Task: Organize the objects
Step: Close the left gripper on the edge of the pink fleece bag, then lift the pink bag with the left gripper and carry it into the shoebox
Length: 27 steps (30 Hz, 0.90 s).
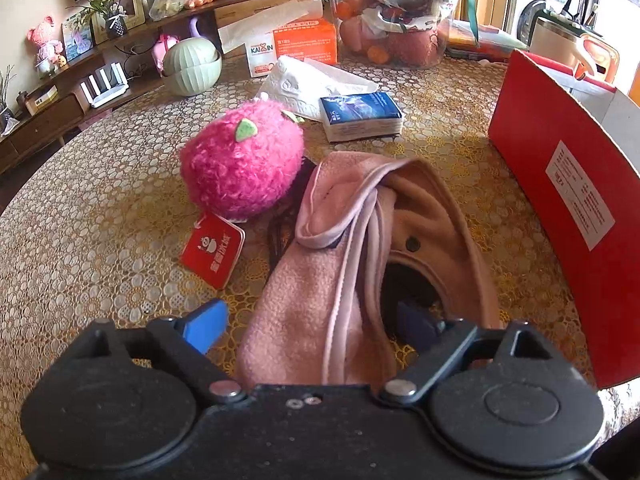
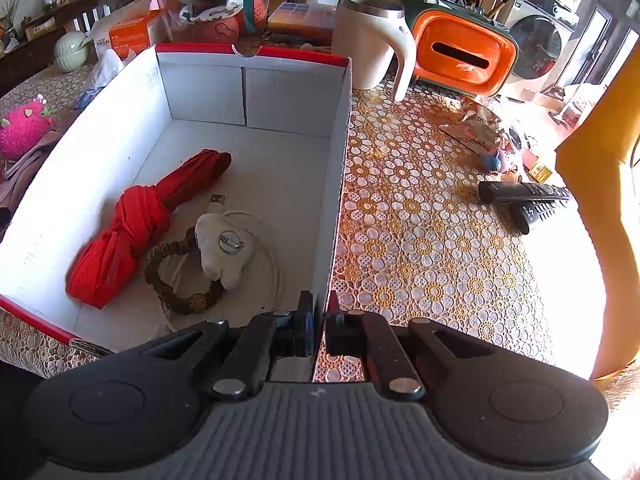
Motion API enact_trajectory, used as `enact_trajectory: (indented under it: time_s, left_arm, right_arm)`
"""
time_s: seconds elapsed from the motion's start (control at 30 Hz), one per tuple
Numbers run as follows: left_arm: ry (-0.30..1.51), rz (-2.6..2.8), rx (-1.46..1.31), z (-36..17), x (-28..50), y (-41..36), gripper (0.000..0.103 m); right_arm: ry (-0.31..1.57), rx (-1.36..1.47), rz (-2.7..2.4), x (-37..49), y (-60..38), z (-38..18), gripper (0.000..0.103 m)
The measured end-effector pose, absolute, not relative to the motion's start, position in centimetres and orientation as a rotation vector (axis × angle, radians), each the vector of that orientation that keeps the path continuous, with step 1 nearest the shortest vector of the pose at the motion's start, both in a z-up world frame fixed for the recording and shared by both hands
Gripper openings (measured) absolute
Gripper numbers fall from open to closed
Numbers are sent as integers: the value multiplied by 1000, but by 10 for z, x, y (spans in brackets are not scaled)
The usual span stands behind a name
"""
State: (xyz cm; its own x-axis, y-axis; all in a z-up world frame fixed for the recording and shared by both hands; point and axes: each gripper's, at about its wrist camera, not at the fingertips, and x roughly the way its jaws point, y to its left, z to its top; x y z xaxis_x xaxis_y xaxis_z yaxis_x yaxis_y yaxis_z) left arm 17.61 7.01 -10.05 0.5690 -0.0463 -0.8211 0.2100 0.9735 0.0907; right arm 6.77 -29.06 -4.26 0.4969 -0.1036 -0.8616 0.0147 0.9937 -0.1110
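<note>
In the left wrist view my left gripper is open, its blue fingers on either side of a pink fleece cloth lying on the table. A pink fuzzy plush with a red tag lies just beyond it. The red box stands to the right. In the right wrist view my right gripper is shut on the right wall of the red and white box. Inside the box lie a red folded umbrella, a white plush brooch, a brown bracelet and a white cable.
A blue tissue pack, white tissue, an orange carton, a green jar and a fruit bag sit behind. Right of the box: white mug, orange tissue holder, two remotes, snack packets.
</note>
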Motion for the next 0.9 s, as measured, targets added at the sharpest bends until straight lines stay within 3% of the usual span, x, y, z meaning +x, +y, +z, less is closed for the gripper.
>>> enact_trajectory:
  time_s: [0.13,0.3,0.4,0.9]
  left_arm:
    - [981,-162,160,-106,178,71,65]
    - [969,-169,122,-98,177,73,29]
    - [964,-167,120,-91,175,73,17]
    - [821,-264,114,5,147,51,14]
  right_arm:
    - [1050,-91,-70,68,-291,-43,5]
    - [1048,-87,-65,68,-292,-43,5]
    - [1046,-85,-64,67,-292,-43,5]
    - [1035,-85,-52,66,-291,-42,5]
